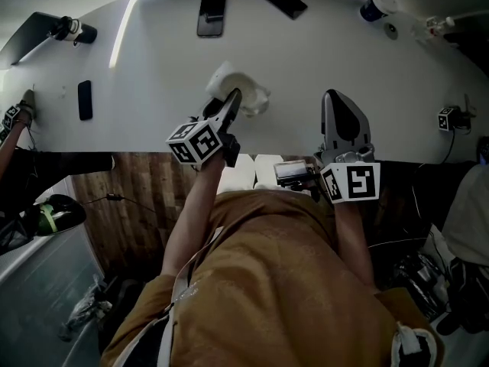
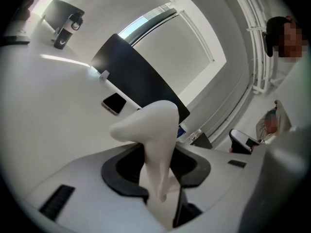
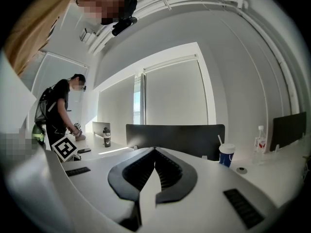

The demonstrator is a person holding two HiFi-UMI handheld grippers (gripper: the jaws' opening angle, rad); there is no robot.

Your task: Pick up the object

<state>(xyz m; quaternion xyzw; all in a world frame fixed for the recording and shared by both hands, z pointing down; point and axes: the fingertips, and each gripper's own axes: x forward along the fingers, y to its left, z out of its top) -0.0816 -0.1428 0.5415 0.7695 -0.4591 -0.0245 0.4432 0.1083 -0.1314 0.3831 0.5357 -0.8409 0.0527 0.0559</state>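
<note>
Over a smooth, curved white tabletop in a pale office, the left gripper pinches a soft, limp white object between dark fingers, while the right gripper keeps its ribbed fingers pressed together on nothing.

1. White object: near side hidden behind the left gripper; kind indeterminate.
2. Same object, left gripper view: lower end concealed between the pads.
3. Second person: cut off at the left edge, head view.
4. Blue cup: print too small to read.
</note>
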